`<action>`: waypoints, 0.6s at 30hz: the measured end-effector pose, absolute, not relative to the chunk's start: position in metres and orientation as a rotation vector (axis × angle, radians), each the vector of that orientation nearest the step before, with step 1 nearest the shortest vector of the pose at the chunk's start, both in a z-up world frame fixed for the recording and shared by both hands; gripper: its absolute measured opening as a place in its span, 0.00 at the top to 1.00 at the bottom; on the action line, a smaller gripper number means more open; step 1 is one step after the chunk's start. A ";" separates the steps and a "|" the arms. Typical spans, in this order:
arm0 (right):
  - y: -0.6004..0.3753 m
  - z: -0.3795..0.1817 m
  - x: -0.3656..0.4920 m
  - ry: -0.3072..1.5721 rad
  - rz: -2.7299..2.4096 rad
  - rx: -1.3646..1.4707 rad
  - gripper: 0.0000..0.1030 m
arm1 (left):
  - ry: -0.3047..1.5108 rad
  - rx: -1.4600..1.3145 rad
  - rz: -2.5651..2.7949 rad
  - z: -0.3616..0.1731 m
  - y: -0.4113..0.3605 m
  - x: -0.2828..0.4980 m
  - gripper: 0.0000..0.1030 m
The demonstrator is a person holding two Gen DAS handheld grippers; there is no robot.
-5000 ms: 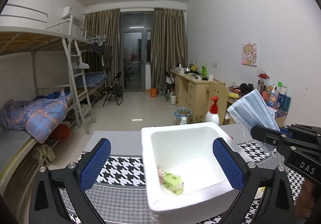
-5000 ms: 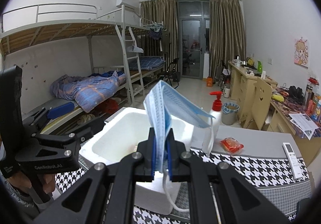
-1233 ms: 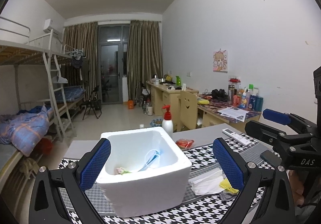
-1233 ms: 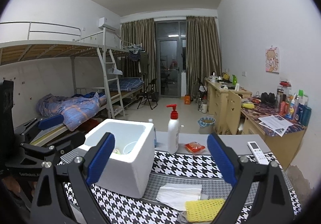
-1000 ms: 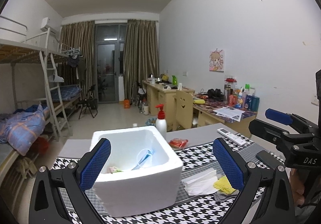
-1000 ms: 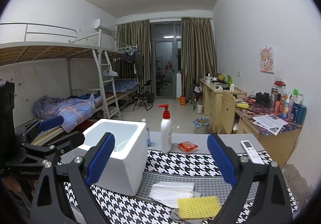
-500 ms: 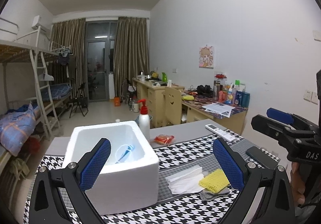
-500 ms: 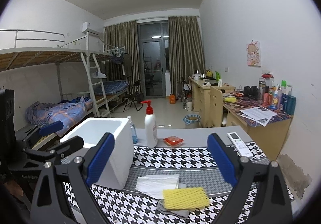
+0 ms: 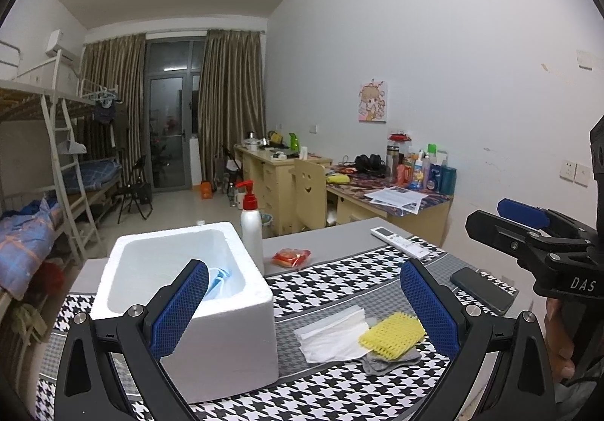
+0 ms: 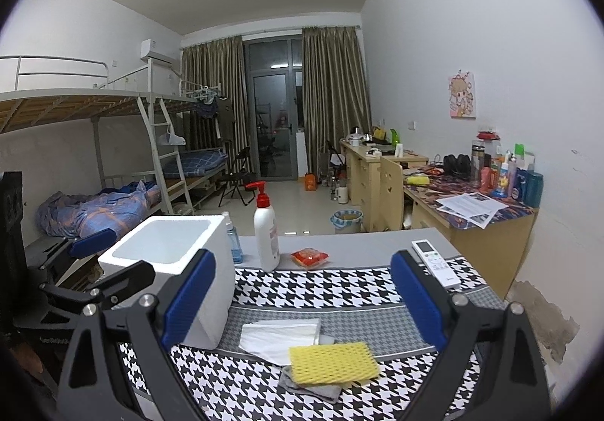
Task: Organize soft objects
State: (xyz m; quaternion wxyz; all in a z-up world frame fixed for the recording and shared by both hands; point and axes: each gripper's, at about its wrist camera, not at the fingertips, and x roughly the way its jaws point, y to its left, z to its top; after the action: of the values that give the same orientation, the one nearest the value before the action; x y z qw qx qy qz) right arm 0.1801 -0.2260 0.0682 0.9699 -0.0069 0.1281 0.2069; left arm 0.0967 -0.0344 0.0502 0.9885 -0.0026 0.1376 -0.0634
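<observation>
A white foam box [image 9: 211, 319] stands on the houndstooth cloth at the left; a blue face mask [image 9: 219, 279] lies inside it. The box also shows in the right wrist view [image 10: 205, 255]. To its right lie a white tissue [image 9: 332, 332], a yellow mesh sponge [image 9: 392, 334] and a grey cloth [image 9: 385, 360] under the sponge. In the right wrist view the tissue [image 10: 279, 340], sponge [image 10: 332, 362] and grey cloth [image 10: 313, 389] lie straight ahead. My left gripper [image 9: 302, 307] is open and empty above the box's front edge. My right gripper [image 10: 302, 300] is open and empty above the sponge.
A pump bottle [image 10: 266, 236], a small blue bottle [image 10: 234, 243], a red packet [image 10: 309, 256] and a white remote [image 10: 436, 264] sit on the far half of the table. A black phone [image 9: 479, 287] lies at the right. Desks and bunk beds stand beyond.
The mask that my right gripper held five seconds ago now lies in the box. Both grippers have drawn back and swung right, bringing the tissue and sponge into view.
</observation>
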 end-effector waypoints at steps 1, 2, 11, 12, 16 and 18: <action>-0.227 0.067 0.180 0.261 0.415 -0.014 0.07 | 0.276 -0.005 -0.130 0.050 -0.035 0.097 0.01; -0.227 0.067 0.180 0.262 0.413 -0.014 0.07 | 0.277 -0.005 -0.133 0.050 -0.036 0.097 0.01; -0.236 0.063 0.181 0.277 0.392 -0.006 0.07 | 0.297 0.001 -0.148 0.044 -0.047 0.105 0.01; -0.237 0.062 0.181 0.277 0.388 -0.005 0.07 | 0.298 0.001 -0.147 0.043 -0.047 0.105 0.01; -0.241 0.060 0.183 0.288 0.378 0.002 0.07 | 0.307 -0.001 -0.150 0.040 -0.050 0.109 0.01; -0.243 0.058 0.183 0.292 0.374 0.003 0.07 | 0.315 0.001 -0.152 0.039 -0.052 0.111 0.01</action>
State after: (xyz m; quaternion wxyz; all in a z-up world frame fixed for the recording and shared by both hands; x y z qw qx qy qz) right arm 0.1831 -0.2433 0.0581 0.9720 0.0017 0.1444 0.1854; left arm 0.1108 -0.0518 0.0386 0.9848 0.0007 0.1565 -0.0756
